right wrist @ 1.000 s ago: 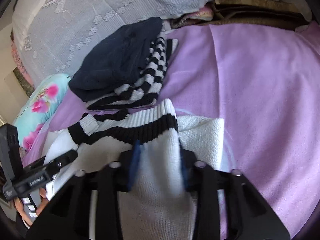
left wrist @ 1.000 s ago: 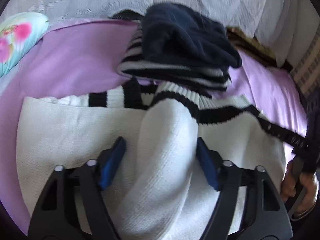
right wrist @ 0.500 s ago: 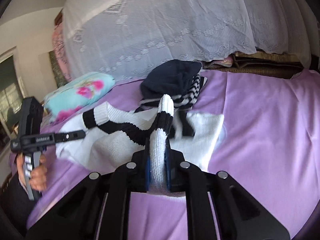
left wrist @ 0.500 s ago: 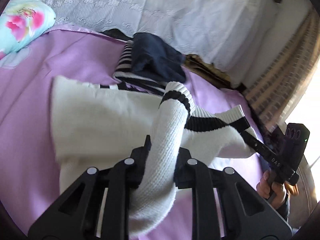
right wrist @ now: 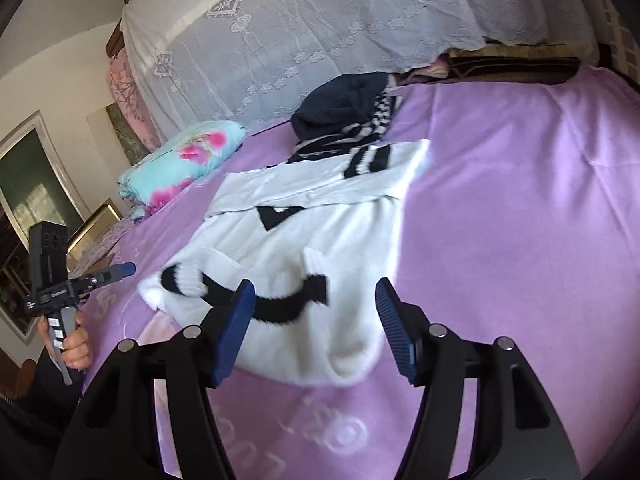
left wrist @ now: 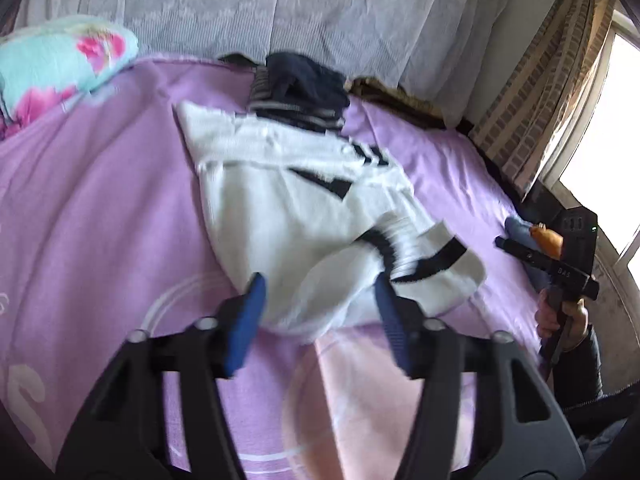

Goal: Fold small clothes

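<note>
A white knit sweater with black stripes (left wrist: 304, 216) lies on the purple bedspread (left wrist: 92, 216), its two sleeves folded back over the body toward me. It also shows in the right wrist view (right wrist: 328, 240). My left gripper (left wrist: 318, 316) is open and empty, just above the near sleeve end. My right gripper (right wrist: 316, 324) is open and empty over the near edge of the sweater. Each gripper shows in the other's view, the right one (left wrist: 556, 260) and the left one (right wrist: 72, 280), held beside the bed.
A pile of folded clothes, dark navy over black-and-white stripes (left wrist: 304, 92) (right wrist: 348, 120), sits just beyond the sweater. A floral turquoise pillow (left wrist: 52, 68) (right wrist: 180, 164) lies at the left. White lace bedding (right wrist: 320, 40) rises behind. A window and curtain (left wrist: 568, 92) are on the right.
Both grippers were shut on the sleeves and holding them up; now both have opened, let the sleeves drop onto the sweater body, and pulled back toward me.
</note>
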### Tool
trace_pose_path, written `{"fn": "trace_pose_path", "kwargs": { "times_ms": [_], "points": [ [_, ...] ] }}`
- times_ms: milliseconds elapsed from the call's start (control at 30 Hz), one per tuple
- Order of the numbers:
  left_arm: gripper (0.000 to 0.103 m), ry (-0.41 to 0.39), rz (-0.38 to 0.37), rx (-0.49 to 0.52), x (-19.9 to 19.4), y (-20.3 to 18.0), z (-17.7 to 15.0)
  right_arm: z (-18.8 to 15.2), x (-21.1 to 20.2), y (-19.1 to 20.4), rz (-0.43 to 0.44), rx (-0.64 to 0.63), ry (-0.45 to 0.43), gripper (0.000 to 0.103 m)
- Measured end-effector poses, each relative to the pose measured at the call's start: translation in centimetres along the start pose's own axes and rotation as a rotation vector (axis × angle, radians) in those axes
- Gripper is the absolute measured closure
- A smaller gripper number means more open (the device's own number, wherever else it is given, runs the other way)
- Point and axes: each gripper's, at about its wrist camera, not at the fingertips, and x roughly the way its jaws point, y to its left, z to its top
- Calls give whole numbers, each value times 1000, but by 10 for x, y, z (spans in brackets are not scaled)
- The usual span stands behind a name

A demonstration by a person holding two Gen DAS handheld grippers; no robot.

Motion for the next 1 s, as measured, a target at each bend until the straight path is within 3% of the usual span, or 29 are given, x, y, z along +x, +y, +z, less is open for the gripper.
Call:
{"fn": "trace_pose_path", "kwargs": {
  "times_ms": [100, 167, 200, 233, 267, 367, 467, 533, 600, 667, 733, 767, 800, 867, 1000],
  "points": [
    [31, -33, -34, 22, -10, -15, 9, 9, 40, 3, -62, -15, 57, 40],
    [26, -23, -13, 51, 0, -24, 16, 8, 58, 7, -81, -42, 106, 42],
    [25, -7, 4, 62, 7, -28, 16, 5, 62, 8, -71, -60, 119, 50],
    [25, 20, 18, 69, 16, -30, 16, 1, 62, 11, -61, -79, 124, 78],
    [25, 45, 28, 72, 26, -31, 16, -2, 56, 12, -61, -87, 111, 88],
    [25, 109, 79, 65, 50, -25, 7, -6, 29, 14, -54, -76, 38, 90],
    [25, 101, 109, 89, 50, -23, -5, -10, 2, 16, -10, -53, -15, 90],
    [24, 71, 134, 134, 42, -29, -10, -14, -6, 19, 8, -49, -16, 90],
    [14, 43, 198, 223, 40, -43, -12, -17, -11, 21, 16, -44, -17, 90],
    [13, 23, 279, 306, 47, -57, -12, -19, -13, 21, 21, -32, -19, 90],
    [13, 34, 293, 360, 59, -68, -10, -19, -16, 20, 28, -21, -23, 90],
    [20, 28, 300, 387, 65, -73, -9, -20, -19, 21, 35, -19, -25, 90],
    [46, 25, 302, 399, 68, -75, -7, -21, -21, 22, 40, -22, -25, 90],
    [88, 77, 218, 344, 72, -67, -1, -25, -27, 24, 51, -39, -10, 90],
    [92, 89, 50, 154, 42, -28, -1, -50, -39, 31, 58, -116, 64, 90]
  ]
}}
